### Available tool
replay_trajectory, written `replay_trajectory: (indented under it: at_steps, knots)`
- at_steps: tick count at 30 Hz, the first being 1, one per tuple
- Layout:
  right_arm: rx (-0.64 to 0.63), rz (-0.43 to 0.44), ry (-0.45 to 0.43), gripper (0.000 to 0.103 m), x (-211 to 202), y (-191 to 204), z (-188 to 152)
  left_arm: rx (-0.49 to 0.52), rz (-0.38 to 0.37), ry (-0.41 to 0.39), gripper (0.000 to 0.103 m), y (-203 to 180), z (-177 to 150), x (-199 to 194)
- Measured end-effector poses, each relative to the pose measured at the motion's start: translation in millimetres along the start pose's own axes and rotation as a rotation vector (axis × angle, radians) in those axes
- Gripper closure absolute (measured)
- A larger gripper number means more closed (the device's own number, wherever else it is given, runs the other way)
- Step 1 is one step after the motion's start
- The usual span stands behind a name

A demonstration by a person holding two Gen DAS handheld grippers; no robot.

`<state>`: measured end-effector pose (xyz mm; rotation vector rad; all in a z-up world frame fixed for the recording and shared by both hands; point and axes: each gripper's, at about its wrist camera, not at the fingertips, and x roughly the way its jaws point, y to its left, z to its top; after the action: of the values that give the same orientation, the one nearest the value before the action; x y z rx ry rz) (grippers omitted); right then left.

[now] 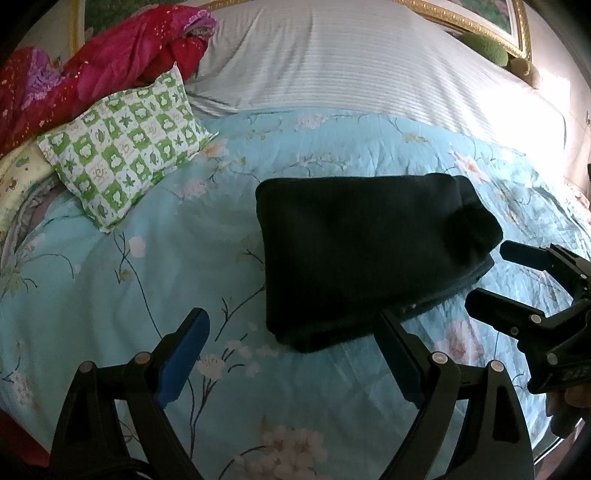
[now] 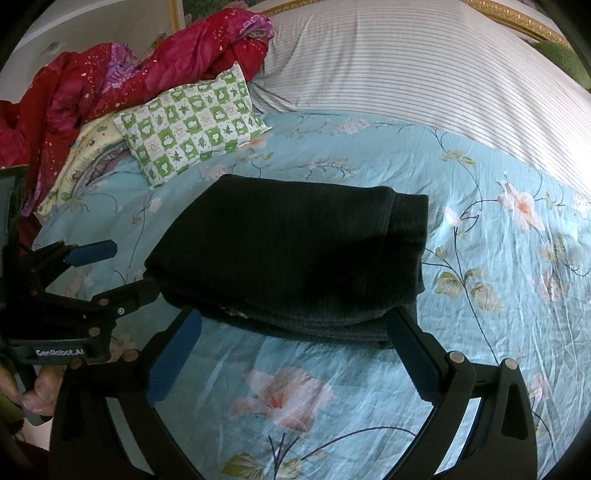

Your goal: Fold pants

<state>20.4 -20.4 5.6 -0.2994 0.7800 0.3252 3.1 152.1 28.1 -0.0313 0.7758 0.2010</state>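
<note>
The black pants [image 1: 365, 254] lie folded into a compact rectangular stack on the light blue floral bedspread [image 1: 147, 280]; they also show in the right wrist view [image 2: 295, 254]. My left gripper [image 1: 291, 328] is open and empty, just in front of the stack's near left corner. My right gripper [image 2: 293, 325] is open and empty, its fingers either side of the stack's near edge. The right gripper [image 1: 491, 273] shows in the left wrist view at the stack's right side. The left gripper [image 2: 122, 269] shows in the right wrist view at the stack's left side.
A green and white checked pillow [image 1: 125, 147] lies at the back left, next to a bundle of red and pink fabric [image 1: 110, 62]. A striped white sheet [image 1: 351, 62] covers the far part of the bed. A gold frame [image 1: 480, 26] stands behind.
</note>
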Motion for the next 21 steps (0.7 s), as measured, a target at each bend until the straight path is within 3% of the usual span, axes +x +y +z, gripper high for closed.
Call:
replay_trajectory:
  at_steps: [21]
  knots:
    - [0.045,-0.028,-0.016,0.003,-6,-11,10,0.004,0.01,-0.013,0.012,0,17,2]
